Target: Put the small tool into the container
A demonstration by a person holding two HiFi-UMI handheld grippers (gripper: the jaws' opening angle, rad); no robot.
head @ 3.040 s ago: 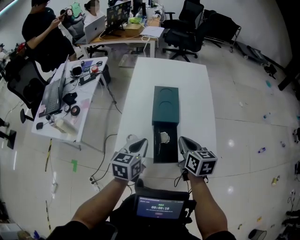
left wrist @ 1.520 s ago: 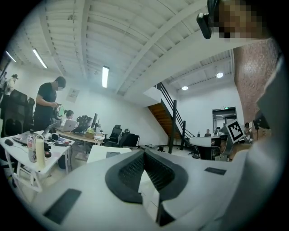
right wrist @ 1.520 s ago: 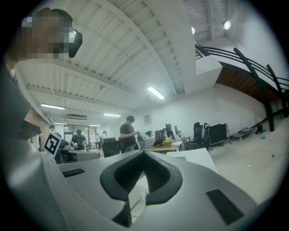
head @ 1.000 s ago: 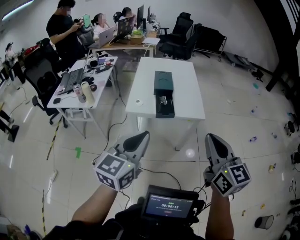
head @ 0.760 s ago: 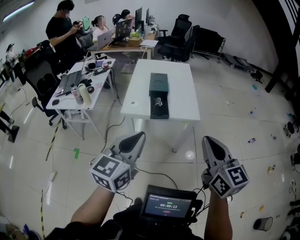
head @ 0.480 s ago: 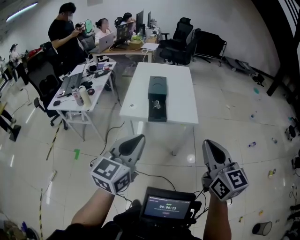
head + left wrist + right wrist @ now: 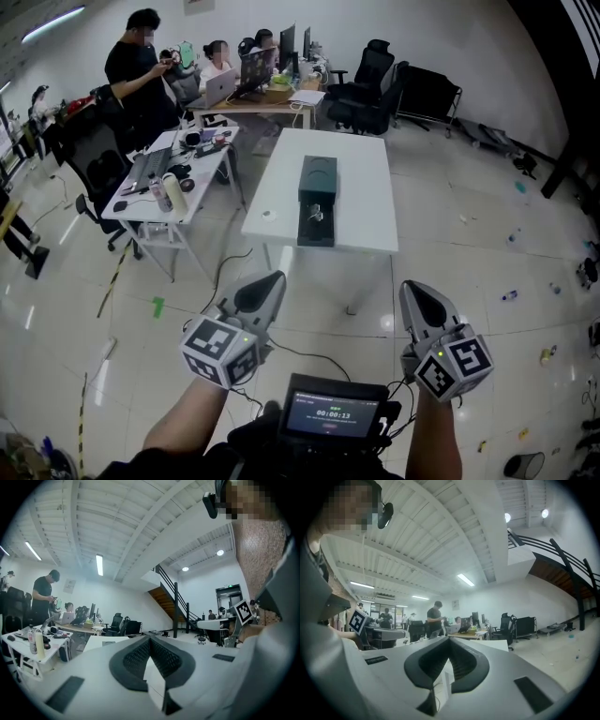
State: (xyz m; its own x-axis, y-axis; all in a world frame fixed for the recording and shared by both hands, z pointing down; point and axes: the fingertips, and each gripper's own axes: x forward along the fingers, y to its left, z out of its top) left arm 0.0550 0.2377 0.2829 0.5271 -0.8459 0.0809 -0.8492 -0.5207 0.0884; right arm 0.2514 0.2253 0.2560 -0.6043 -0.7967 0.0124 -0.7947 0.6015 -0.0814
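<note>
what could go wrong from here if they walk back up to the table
1. A black cable trails over the floor between the person and the white table. A foot could catch it on the way back.
2. The container has its drawer pulled out towards the table's near edge, with what looks like the small tool lying in it. A bump there could shift the container or knock the tool out.
</note>
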